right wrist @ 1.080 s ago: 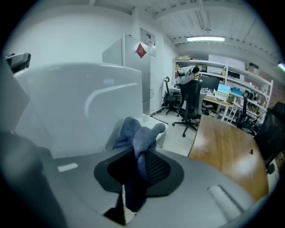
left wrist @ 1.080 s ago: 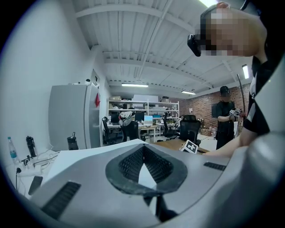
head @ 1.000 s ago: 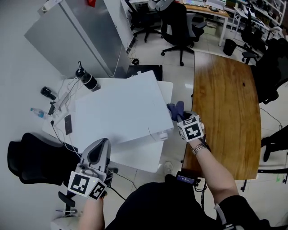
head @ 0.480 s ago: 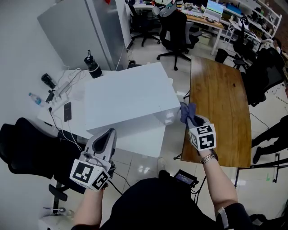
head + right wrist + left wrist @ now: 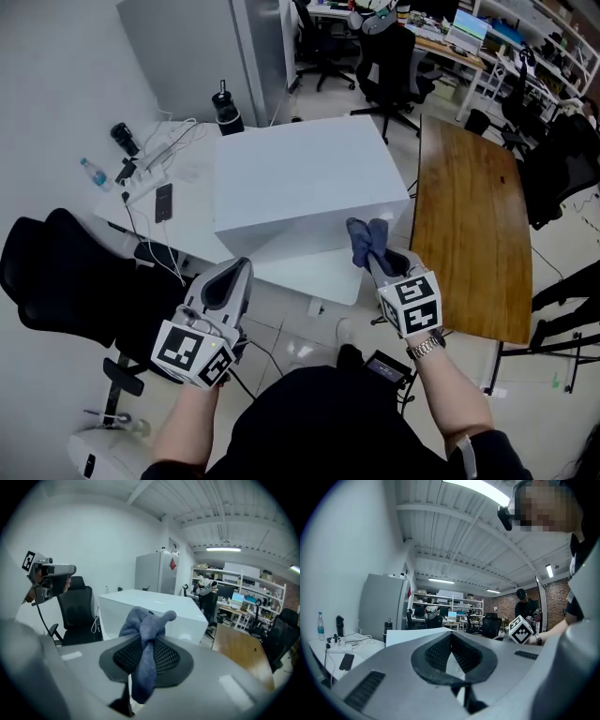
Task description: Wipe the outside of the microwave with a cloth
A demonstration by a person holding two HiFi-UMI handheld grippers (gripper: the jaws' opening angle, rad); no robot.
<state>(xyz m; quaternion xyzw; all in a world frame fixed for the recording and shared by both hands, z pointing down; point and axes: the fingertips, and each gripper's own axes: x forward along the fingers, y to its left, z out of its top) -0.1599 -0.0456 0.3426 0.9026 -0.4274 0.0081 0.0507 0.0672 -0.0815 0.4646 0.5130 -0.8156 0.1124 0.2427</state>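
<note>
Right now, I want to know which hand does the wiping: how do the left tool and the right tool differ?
The right tool is shut on a blue cloth; the left tool is shut on nothing. The right tool is near the right front corner of the microwave, the left tool near its left one. Both are grey and carry a marker cube.

microwave (image 5: 300, 183) on table (image 5: 192, 214), phone (image 5: 163, 202) perhaps left
</note>
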